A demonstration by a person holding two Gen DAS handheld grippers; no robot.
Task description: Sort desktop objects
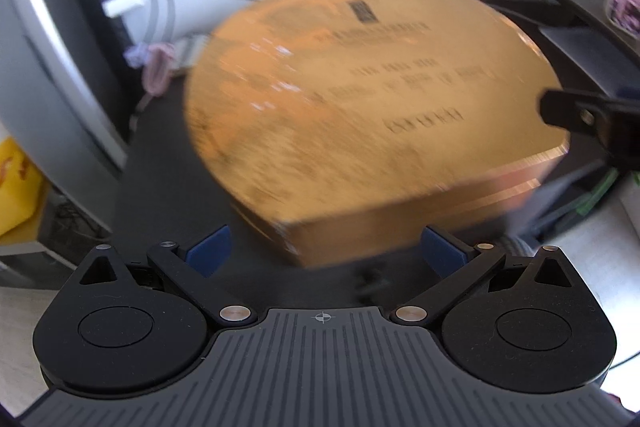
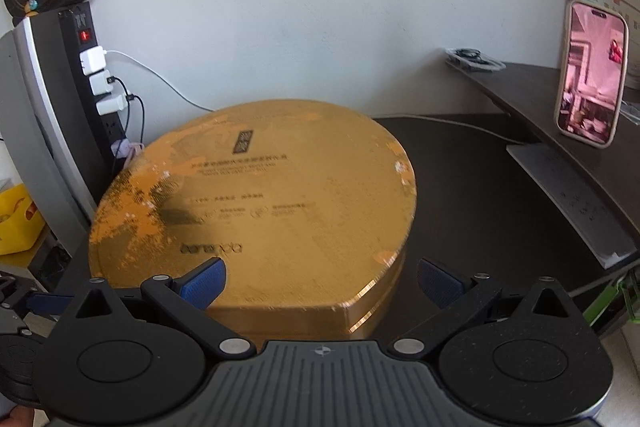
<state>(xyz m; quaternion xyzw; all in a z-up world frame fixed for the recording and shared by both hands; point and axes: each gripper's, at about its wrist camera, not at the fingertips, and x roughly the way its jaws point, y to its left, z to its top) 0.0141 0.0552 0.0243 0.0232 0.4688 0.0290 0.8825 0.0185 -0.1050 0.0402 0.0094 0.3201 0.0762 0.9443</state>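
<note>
A big gold box (image 2: 256, 203) with dark print on its lid lies flat on the dark desk (image 2: 472, 195). My right gripper (image 2: 322, 283) is open at the box's near edge, its left blue pad (image 2: 204, 283) over the lid and its right pad beside the box wall. In the left wrist view the same gold box (image 1: 360, 115) is motion-blurred. My left gripper (image 1: 326, 251) is open, its blue pads wide apart just short of the box's near corner. One black finger of the right gripper (image 1: 568, 115) reaches over the box's right edge.
A black power strip (image 2: 92, 67) with white chargers and cables stands at the back left against a grey panel. A phone (image 2: 592, 75) leans on a raised dark shelf at the right, with a paper sheet (image 2: 572, 199) below it. A yellow box (image 2: 16, 219) sits far left.
</note>
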